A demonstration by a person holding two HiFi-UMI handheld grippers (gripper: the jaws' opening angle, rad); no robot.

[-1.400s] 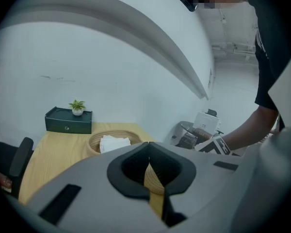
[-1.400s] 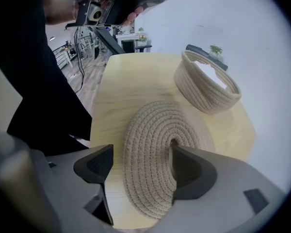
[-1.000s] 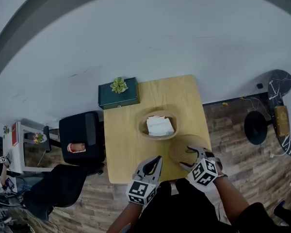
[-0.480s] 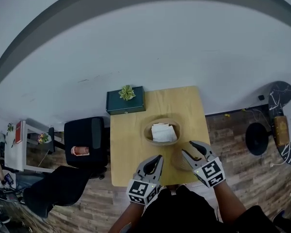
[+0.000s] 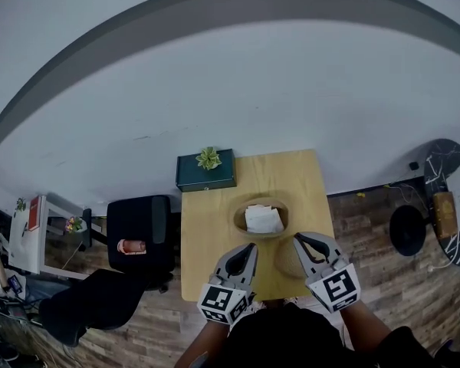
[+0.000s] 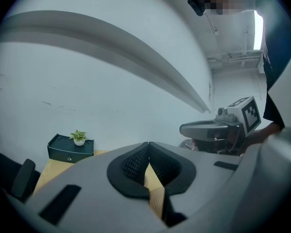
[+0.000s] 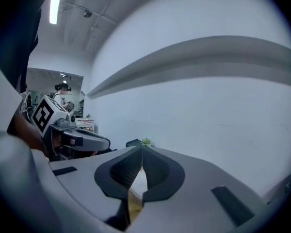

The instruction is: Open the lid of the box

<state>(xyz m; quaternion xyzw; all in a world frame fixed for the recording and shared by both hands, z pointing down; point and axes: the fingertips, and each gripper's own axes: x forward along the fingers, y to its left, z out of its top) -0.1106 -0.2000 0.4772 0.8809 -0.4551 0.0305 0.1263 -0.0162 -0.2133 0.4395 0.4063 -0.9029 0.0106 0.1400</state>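
Observation:
The round wooden box (image 5: 261, 218) stands open on the table (image 5: 215, 236) with white paper inside. Its flat round lid (image 5: 285, 262) lies on the table just right of it, towards me, partly hidden behind my right gripper (image 5: 297, 238). That gripper hangs above the lid, apart from it; its jaws have just been closing, nothing is between them, and in the right gripper view the tips (image 7: 140, 149) meet. My left gripper (image 5: 251, 248) floats above the table's near edge, also shut and empty (image 6: 148, 144).
A dark green case (image 5: 207, 172) with a small potted plant (image 5: 208, 158) sits at the table's far left corner against the white wall; it also shows in the left gripper view (image 6: 70, 147). A black chair (image 5: 142, 232) stands left of the table. Wooden floor lies to the right.
My right gripper has let go of the lid, lifted off it and closed. Both grippers have risen, and the table now looks smaller and farther below.

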